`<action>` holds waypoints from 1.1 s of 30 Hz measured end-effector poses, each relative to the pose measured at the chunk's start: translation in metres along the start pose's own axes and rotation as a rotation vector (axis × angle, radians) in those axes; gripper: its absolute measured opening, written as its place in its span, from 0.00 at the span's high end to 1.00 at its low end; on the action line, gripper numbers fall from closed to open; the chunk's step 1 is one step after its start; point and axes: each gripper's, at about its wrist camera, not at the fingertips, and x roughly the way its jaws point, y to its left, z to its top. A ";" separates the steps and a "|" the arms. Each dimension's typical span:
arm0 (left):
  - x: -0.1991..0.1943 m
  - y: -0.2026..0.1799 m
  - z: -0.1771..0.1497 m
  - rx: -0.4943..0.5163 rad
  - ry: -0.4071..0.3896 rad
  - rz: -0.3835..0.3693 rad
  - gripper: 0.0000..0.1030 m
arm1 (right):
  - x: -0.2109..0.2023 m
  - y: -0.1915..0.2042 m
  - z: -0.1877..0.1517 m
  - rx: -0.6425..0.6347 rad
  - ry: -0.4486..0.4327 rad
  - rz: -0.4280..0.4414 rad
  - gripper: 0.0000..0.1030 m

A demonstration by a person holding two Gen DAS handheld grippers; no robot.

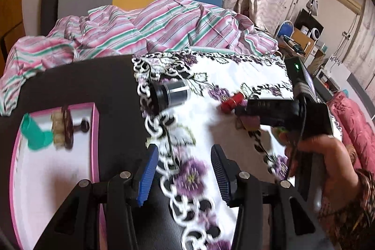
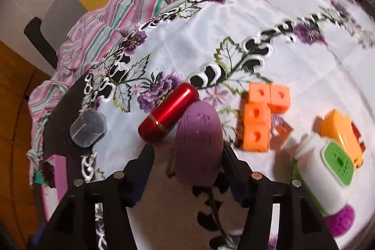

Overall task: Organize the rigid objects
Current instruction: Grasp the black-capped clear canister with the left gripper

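Observation:
My right gripper (image 2: 185, 154) is open, low over the white floral cloth (image 2: 257, 15). A purple egg-shaped object (image 2: 199, 139) lies between its fingers, against the right one; whether it is touched I cannot tell. A red metal cylinder (image 2: 168, 113) lies just beyond, also in the left wrist view (image 1: 230, 103). A clear-capped black jar (image 2: 88, 129) lies at the cloth's left edge (image 1: 170, 95). My left gripper (image 1: 185, 158) is open and empty above the cloth's edge. The right gripper (image 1: 248, 107) shows there, near the red cylinder.
A pink-rimmed white tray (image 1: 96, 132) at left holds a green piece (image 1: 35, 135) and small dark items. Orange cubes (image 2: 260, 116), a white bottle with green lid (image 2: 323, 165) and an orange-yellow toy (image 2: 339, 130) lie right. Striped bedding (image 1: 140, 25) lies behind.

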 end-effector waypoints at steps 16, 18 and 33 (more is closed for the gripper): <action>0.111 -0.037 0.074 0.361 0.130 0.191 0.43 | -0.001 -0.007 -0.006 0.002 0.043 0.012 0.58; 0.122 -0.042 0.075 0.419 0.152 0.211 0.43 | -0.001 -0.008 -0.006 0.007 0.044 0.014 0.58; 0.150 -0.032 0.077 0.537 0.195 0.301 0.52 | 0.000 -0.010 -0.006 0.032 0.049 0.025 0.58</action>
